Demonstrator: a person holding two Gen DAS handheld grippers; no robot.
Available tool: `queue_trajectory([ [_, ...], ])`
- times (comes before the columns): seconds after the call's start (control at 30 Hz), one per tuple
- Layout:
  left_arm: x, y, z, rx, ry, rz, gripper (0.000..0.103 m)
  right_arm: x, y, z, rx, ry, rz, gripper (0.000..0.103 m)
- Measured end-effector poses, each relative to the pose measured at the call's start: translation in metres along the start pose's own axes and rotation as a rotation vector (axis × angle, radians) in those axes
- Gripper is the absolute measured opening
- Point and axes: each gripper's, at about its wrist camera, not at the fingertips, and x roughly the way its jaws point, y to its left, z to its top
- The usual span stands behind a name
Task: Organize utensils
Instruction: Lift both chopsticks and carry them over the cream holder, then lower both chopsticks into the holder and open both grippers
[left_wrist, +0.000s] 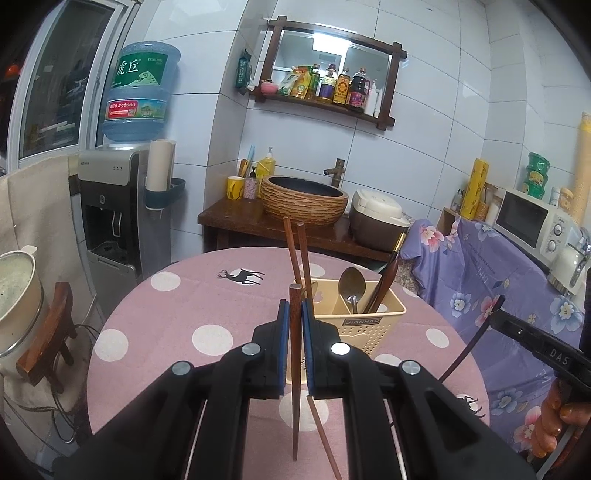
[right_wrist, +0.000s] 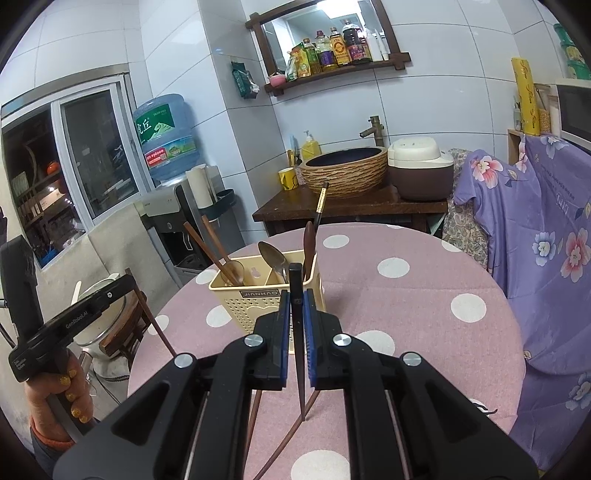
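A beige utensil holder (left_wrist: 360, 317) stands on the pink dotted round table (left_wrist: 184, 314). It holds two brown chopsticks (left_wrist: 295, 251), a metal spoon (left_wrist: 351, 286) and dark wooden utensils (left_wrist: 388, 280). My left gripper (left_wrist: 294, 314) is shut on a brown chopstick (left_wrist: 294, 369), held upright just in front of the holder. My right gripper (right_wrist: 295, 306) is shut on a dark chopstick (right_wrist: 297, 350), upright before the holder (right_wrist: 266, 295). Loose brown chopsticks lie on the table under the grippers (left_wrist: 325, 435) (right_wrist: 284, 443). Each gripper shows at the edge of the other's view.
Behind the table stand a wooden counter (left_wrist: 236, 218) with a woven basin (left_wrist: 304, 199) and a rice cooker (left_wrist: 378, 218). A water dispenser (left_wrist: 114, 206) is at the left. A purple floral cloth (left_wrist: 480, 280) covers furniture at the right, under a microwave (left_wrist: 528, 221).
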Motion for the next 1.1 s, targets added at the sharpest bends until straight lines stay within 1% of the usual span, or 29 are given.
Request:
queue_trajectory([
  [0.2, -0.004, -0.003, 0.009, 0.013, -0.009, -0.017, 0.008, 0.003, 0.001, 0.012, -0.009, 0.010, 0.010, 0.008],
  [0.37, -0.013, -0.009, 0.029, 0.033, -0.031, -0.047, 0.008, 0.000, 0.008, 0.035, -0.028, 0.003, 0.035, 0.008],
  [0.5, -0.022, -0.018, 0.058, 0.048, -0.059, -0.085, 0.008, -0.003, 0.016, 0.066, -0.027, -0.020, 0.050, 0.008],
  [0.67, -0.029, -0.023, 0.104, 0.024, -0.122, -0.105, 0.008, -0.012, 0.031, 0.114, -0.051, -0.095, 0.039, 0.008],
  [0.77, -0.027, -0.027, 0.135, 0.002, -0.162, -0.096, 0.008, -0.012, 0.039, 0.143, -0.056, -0.145, 0.005, 0.008],
  [0.83, -0.022, -0.032, 0.148, 0.005, -0.183, -0.075, 0.008, -0.008, 0.042, 0.157, -0.054, -0.169, -0.015, 0.008],
  [0.93, -0.004, -0.036, 0.153, -0.003, -0.171, -0.053, 0.008, 0.007, 0.043, 0.163, -0.066, -0.181, -0.056, 0.008],
  [1.0, 0.009, -0.035, 0.147, -0.012, -0.155, -0.044, 0.008, 0.023, 0.039, 0.157, -0.055, -0.163, -0.075, 0.008],
  [1.1, 0.029, -0.034, 0.129, -0.013, -0.121, -0.032, 0.008, 0.042, 0.034, 0.145, -0.047, -0.127, -0.084, 0.008],
])
